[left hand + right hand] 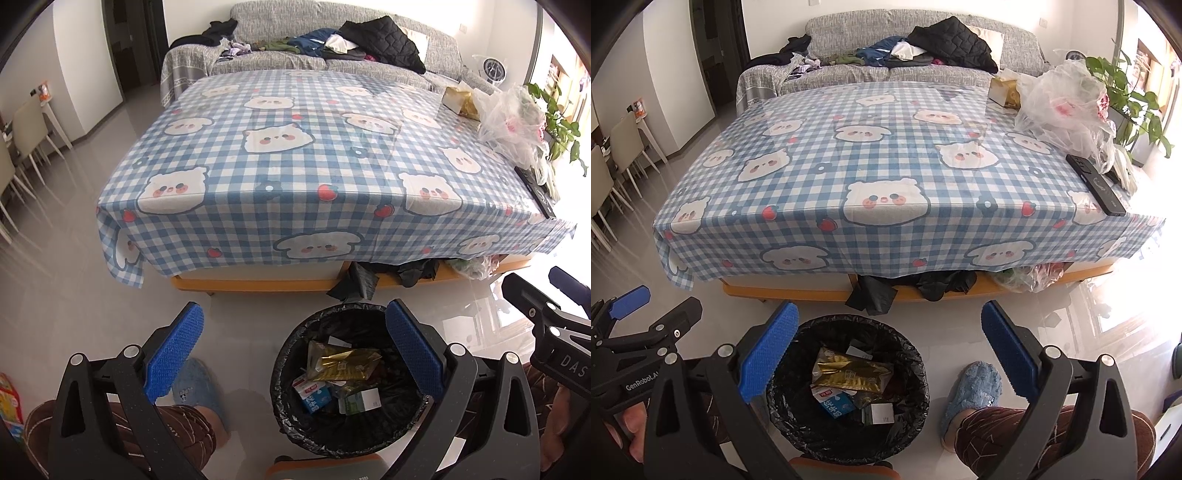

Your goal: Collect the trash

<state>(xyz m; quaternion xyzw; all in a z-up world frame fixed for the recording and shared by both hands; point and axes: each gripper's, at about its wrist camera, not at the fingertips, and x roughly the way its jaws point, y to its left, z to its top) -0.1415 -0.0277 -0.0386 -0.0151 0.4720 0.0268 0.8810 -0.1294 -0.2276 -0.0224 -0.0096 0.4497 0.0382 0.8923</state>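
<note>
A black-lined trash bin (291,350) (908,354) stands on the floor before the table. Inside lie a gold foil wrapper (345,363) (849,373), a blue-and-white carton (312,395) (833,400) and a small white-and-green box (364,400) (881,413). My left gripper (293,354) is open and empty; its right pad (413,354) hangs over the bin's right rim. My right gripper (886,350) is open and empty too, with its left pad (768,354) over the bin's left rim. Each gripper shows at the edge of the other's view.
The low table (295,158) (871,173) wears a blue checked cloth with bears. On its right side sit a clear plastic bag (509,118) (1067,107), a tissue box (458,98) (1004,90) and a black remote (535,192) (1097,184). Black bags (871,291) hang beneath. The person's slippered feet (201,384) (975,387) flank the bin.
</note>
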